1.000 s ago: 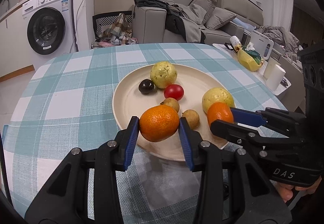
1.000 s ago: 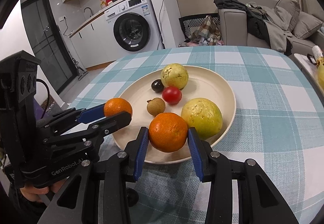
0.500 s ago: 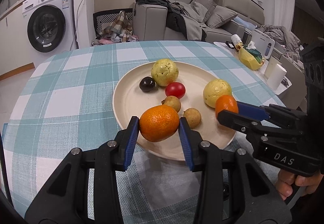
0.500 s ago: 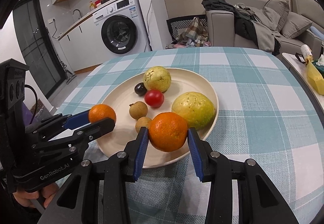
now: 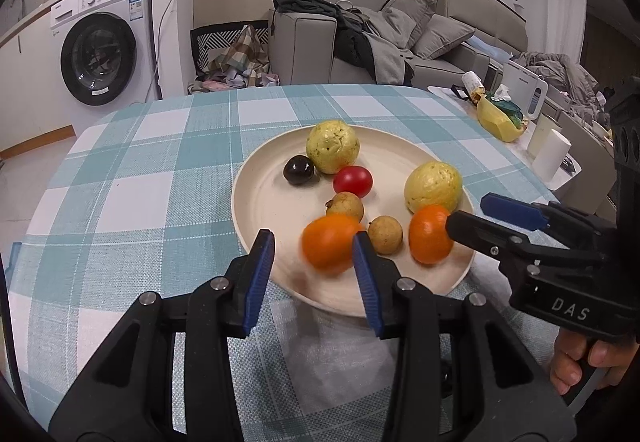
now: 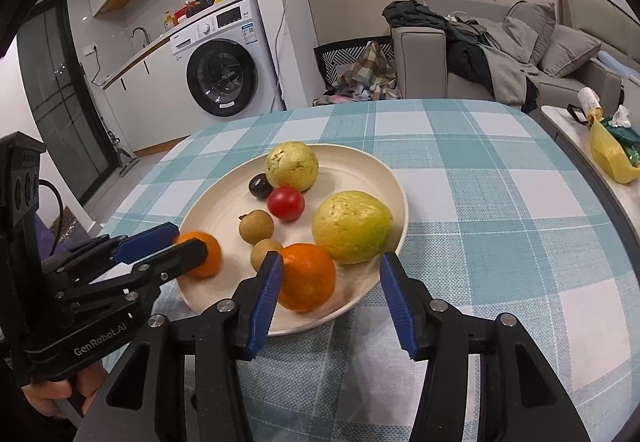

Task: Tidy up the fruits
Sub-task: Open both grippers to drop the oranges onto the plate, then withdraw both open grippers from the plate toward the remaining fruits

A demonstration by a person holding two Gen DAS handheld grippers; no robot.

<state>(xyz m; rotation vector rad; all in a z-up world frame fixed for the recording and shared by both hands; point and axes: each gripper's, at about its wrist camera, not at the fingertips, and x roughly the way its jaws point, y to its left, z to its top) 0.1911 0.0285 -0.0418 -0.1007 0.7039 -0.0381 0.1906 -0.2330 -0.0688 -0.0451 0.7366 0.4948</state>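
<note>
A cream plate [image 5: 272,202] on the checked table holds two yellow-green guavas, a red tomato [image 5: 353,181], a dark round fruit and two brown longans. In the left wrist view a blurred orange [image 5: 330,242] hangs over the plate's near rim. It lies against the right pad of my left gripper [image 5: 313,236], with a gap to the left pad. My right gripper [image 6: 331,258] is opening. Its orange [image 6: 306,276] rests on the plate beside the left pad, clear of the right pad. Each gripper shows in the other's view: right gripper [image 5: 468,210], left gripper [image 6: 190,238].
The teal checked tablecloth [image 5: 140,182] covers the round table. To the right, a side table [image 6: 580,162] carries a yellow bag [image 6: 608,154] and white cups. A person's hand [image 5: 580,366] holds the right gripper's handle. A sofa and a washing machine stand behind.
The right jaws have spread and their orange now lies on the plate. The left orange has gone from a centred grip to a blurred, smaller shape shifted toward the right pad.
</note>
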